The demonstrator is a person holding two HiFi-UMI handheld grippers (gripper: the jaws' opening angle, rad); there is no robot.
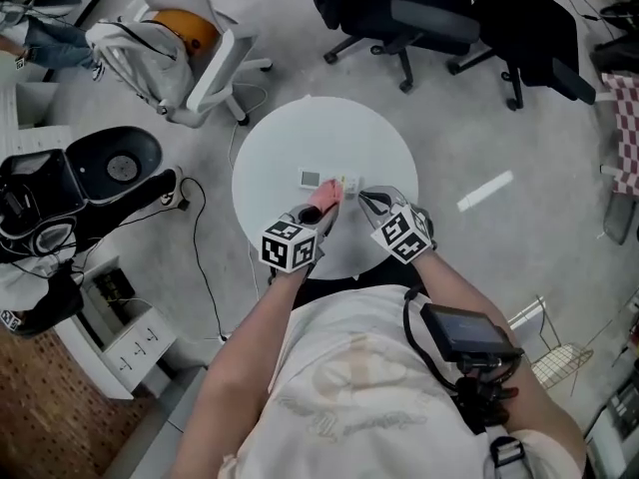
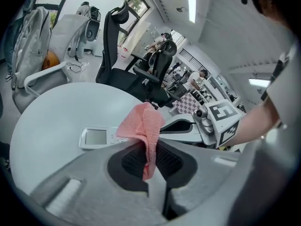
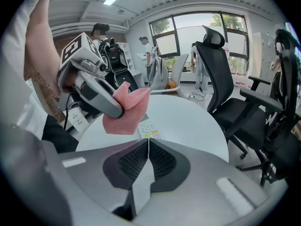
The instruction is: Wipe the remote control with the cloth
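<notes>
1. A pale shirt [image 1: 349, 387] and a small dark screen [image 1: 467, 329] strapped to the person's chest fill the head view at 6 o'clock.
2. The left gripper [image 1: 327, 208] reaches onto the round white table [image 1: 280, 138] from 7 o'clock. Its jaws are clamped on a pink cloth [image 1: 327, 196].
3. The remote control [image 1: 321, 180] lies flat near the middle of the table, with its small screen toward 9 o'clock and its buttons toward 3 o'clock.
4. The cloth bunches up out of the jaws over the button end. Whether it touches the remote cannot be told.
5. The right gripper [image 1: 361, 201] comes in from 5 o'clock. Its jaws are pressed together with nothing between them, and their tips are just beside the button end.
6. A white chair [image 1: 215, 68] with a grey backpack [image 1: 135, 58] stands at 10 o'clock from the table, and black office chairs [image 1: 419, 18] stand at 1 o'clock.
</notes>
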